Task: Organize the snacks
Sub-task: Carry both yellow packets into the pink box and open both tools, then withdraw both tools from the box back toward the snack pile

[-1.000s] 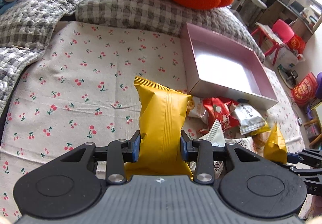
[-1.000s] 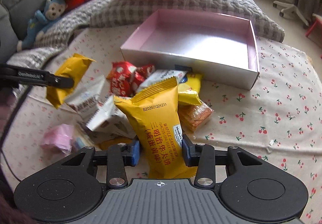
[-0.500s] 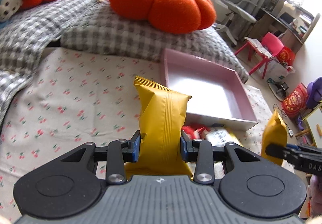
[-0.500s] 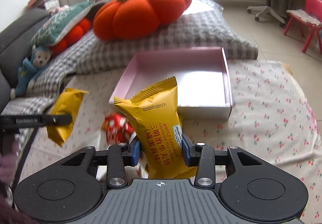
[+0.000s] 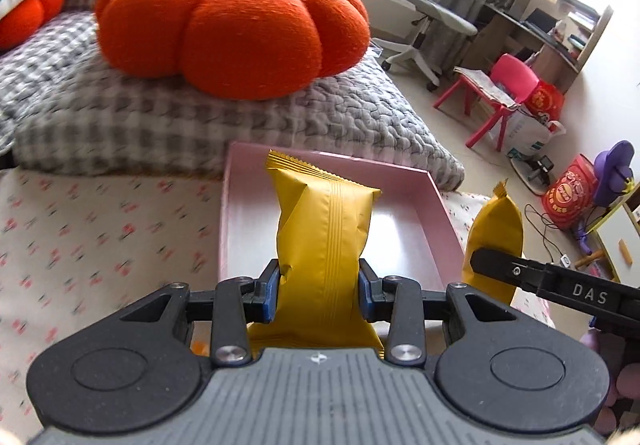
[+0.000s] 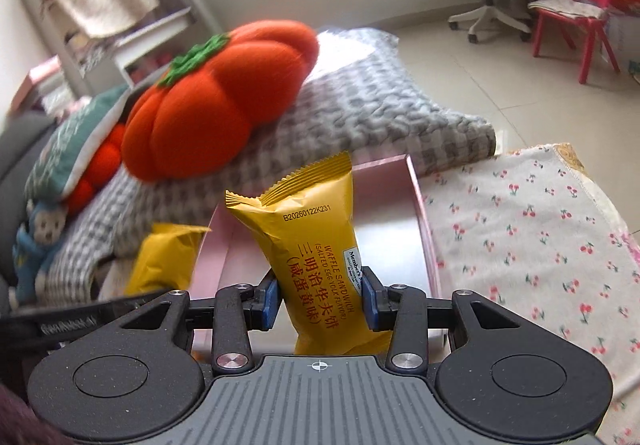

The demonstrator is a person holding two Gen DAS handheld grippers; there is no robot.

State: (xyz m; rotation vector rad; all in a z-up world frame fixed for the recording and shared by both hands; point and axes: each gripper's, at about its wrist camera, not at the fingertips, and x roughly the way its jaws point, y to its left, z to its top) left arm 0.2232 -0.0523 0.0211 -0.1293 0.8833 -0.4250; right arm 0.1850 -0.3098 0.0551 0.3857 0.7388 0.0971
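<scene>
My left gripper (image 5: 319, 295) is shut on a yellow snack packet (image 5: 324, 245), held upright over the near edge of the empty pink box (image 5: 236, 213). My right gripper (image 6: 319, 299) is shut on a second yellow waffle-sandwich packet (image 6: 312, 245), held upright above the box (image 6: 416, 189) too. In the left wrist view the right gripper's finger and its packet (image 5: 494, 237) show at the box's right side. In the right wrist view the left gripper's packet (image 6: 168, 257) shows at the box's left side. The loose snack pile is hidden below both grippers.
The box lies on a cherry-print cloth (image 5: 100, 237) against a grey checked quilt (image 5: 160, 117) bearing an orange pumpkin cushion (image 5: 232, 17). To the right the floor holds a red child's chair (image 5: 500, 93) and an office chair (image 5: 432, 5).
Both grippers have risen and moved forward with their packets, from above the snack pile to over the pink box. The pile has dropped out of sight. Both grips are unchanged.
</scene>
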